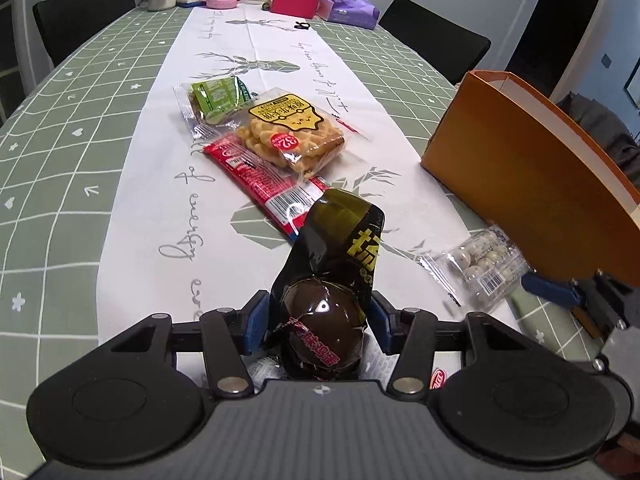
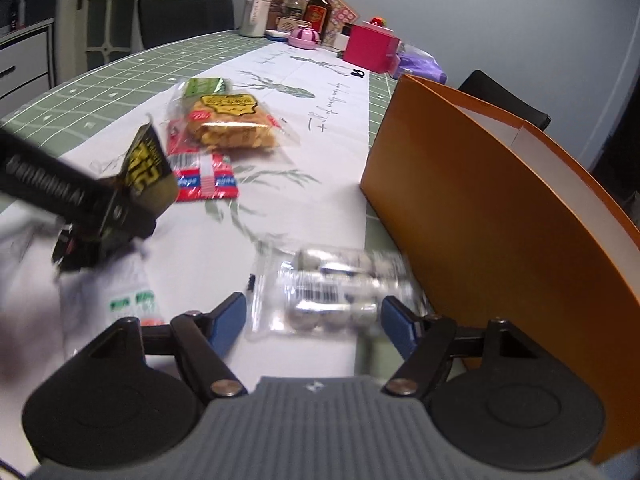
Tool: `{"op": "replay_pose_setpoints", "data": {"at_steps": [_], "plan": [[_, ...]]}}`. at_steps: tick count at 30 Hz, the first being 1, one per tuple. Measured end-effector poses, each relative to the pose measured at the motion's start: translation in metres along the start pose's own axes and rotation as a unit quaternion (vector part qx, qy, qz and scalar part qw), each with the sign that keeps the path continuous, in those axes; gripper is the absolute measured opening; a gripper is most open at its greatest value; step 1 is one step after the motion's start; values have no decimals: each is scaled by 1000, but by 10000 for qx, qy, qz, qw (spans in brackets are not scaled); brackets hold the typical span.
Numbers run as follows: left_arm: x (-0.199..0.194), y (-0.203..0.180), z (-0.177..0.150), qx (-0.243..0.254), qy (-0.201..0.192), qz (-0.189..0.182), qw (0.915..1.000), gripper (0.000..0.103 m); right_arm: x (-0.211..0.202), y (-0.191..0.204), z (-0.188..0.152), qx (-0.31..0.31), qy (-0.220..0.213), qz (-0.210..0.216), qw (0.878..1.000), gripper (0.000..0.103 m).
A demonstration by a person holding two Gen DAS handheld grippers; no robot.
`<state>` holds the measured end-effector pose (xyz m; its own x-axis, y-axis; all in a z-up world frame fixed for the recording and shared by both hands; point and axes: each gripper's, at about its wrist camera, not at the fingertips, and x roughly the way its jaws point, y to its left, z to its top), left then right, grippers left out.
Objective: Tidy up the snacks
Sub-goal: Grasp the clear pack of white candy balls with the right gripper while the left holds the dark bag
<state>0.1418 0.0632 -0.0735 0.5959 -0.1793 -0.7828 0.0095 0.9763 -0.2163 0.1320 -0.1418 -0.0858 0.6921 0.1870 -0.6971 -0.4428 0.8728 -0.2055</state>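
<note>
A: Left claw (image 1: pixel 320 316)?
B: Clamped on a dark egg packet (image 1: pixel 326 288), raised off the table; yellow and pink characters on it, not legible to me.

A: Right claw (image 2: pixel 313 320)?
B: Spread wide, low over the table (image 2: pixel 100 76), straddling a clear pack of pale balls (image 2: pixel 336 292) with a barcode. Blurred. Pack lies just beside the orange box (image 2: pixel 500 216).

A: Farther out?
B: On the white runner (image 1: pixel 168 184): red wrapper (image 1: pixel 260 180), waffle biscuit bag (image 1: pixel 296 136) on top, yellow label, red "32" sticker. Green packet (image 1: pixel 218 98) behind. Runner script reads "full of energy". Left tool's side reads "GenRobot.AI".
</note>
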Motion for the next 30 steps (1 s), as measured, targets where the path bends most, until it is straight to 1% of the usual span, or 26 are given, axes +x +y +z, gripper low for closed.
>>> {"op": "replay_pose_setpoints", "data": {"at_steps": [3,6,8,9,11,14,17,18,19,20,22,25,26,28,30], "plan": [[-3,-5,-3,-52,47,-53,10000,61,-12,-6,-12,-57,2,72,10000,64],[-7,-7,-7,-113,68,-117,9998,63,-20,-10,-20,-172,48,-104,9998,61],[-8,-8,-10,-142,59,-139,9998,64,-23,-13,-23,-139,126,-210,9996,61],[-8,-9,-11,-154,46,-132,9998,64,-24,-15,-23,-53,171,-228,9996,61],[-7,-8,-11,-182,11,-88,9998,64,-25,-21,-22,236,179,-96,9995,61],[-7,-6,-11,-229,-27,-71,9997,64,-23,-27,-15,612,50,-4,9981,61],[-6,-5,-11,-236,-54,-81,9997,64,-14,-29,-5,789,-121,105,9968,62],[-6,-5,-11,-222,-58,-90,9997,64,-10,-30,-3,774,-173,160,9967,67],[-6,-5,-11,-223,-62,-100,9997,64,-6,-31,0,718,-212,169,9970,77],[-6,-4,-11,-226,-65,-112,9997,64,-3,-32,3,662,-217,96,9975,81],[-6,-4,-11,-234,-75,-137,9996,64,5,-36,6,655,-109,47,9978,82],[-6,-5,-11,-194,-87,-124,9997,65,12,-47,11,1345,57,341,9903,82],[-5,-6,-11,-179,-90,-109,9997,65,13,-49,14,1558,85,343,9872,82],[-5,-7,-11,-171,-98,-104,9998,65,17,-45,21,1840,153,-21,9828,82],[-5,-5,-11,-203,-108,-133,9996,65,26,-42,28,2080,291,-620,9757,82]]}}
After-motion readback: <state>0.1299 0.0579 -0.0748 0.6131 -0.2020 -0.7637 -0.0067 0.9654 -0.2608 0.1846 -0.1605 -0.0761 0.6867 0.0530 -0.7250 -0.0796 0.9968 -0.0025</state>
